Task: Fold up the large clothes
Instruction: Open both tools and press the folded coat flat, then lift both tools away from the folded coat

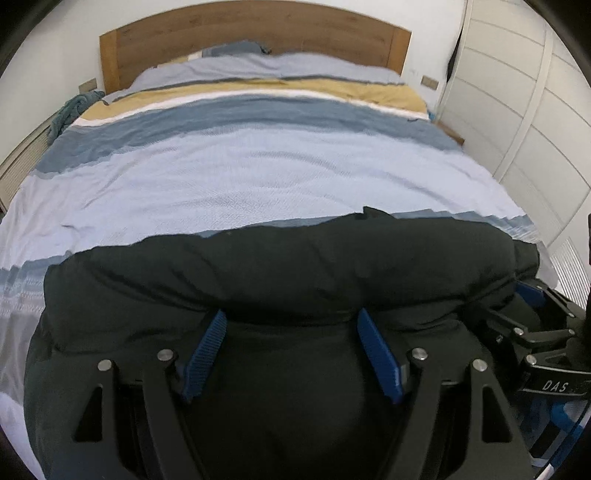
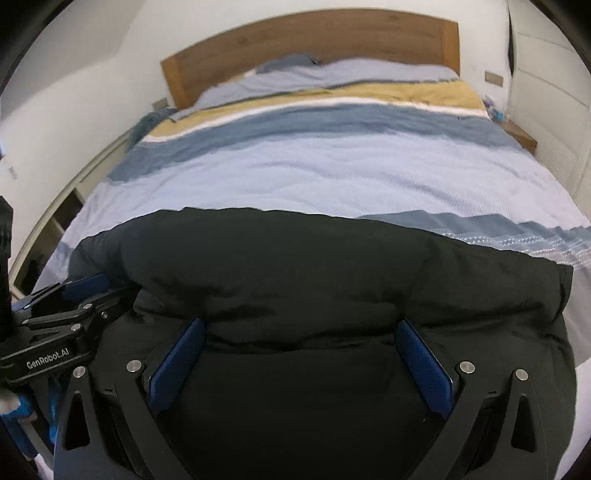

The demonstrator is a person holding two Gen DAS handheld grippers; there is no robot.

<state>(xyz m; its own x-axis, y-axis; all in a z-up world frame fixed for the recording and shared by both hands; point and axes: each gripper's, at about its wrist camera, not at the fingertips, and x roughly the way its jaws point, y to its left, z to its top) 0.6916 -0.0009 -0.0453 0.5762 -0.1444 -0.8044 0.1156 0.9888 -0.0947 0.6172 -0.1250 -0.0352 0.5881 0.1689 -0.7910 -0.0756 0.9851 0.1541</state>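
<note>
A large black padded jacket (image 1: 288, 273) lies across the near end of the bed, its far part rolled over into a thick fold; it also fills the right wrist view (image 2: 314, 266). My left gripper (image 1: 291, 317) is open, its blue fingertips tucked under the near edge of the fold. My right gripper (image 2: 301, 328) is open the same way, fingertips at the fold's near edge. The right gripper shows at the right edge of the left wrist view (image 1: 532, 295), and the left gripper shows at the left of the right wrist view (image 2: 88, 284).
The bed has a striped blue, white and mustard cover (image 1: 258, 166) and a wooden headboard (image 1: 255, 33). A white wardrobe (image 1: 524, 110) stands to the right. A teal cloth (image 1: 70, 110) hangs at the bed's far left. A low shelf (image 2: 55, 221) runs along the left.
</note>
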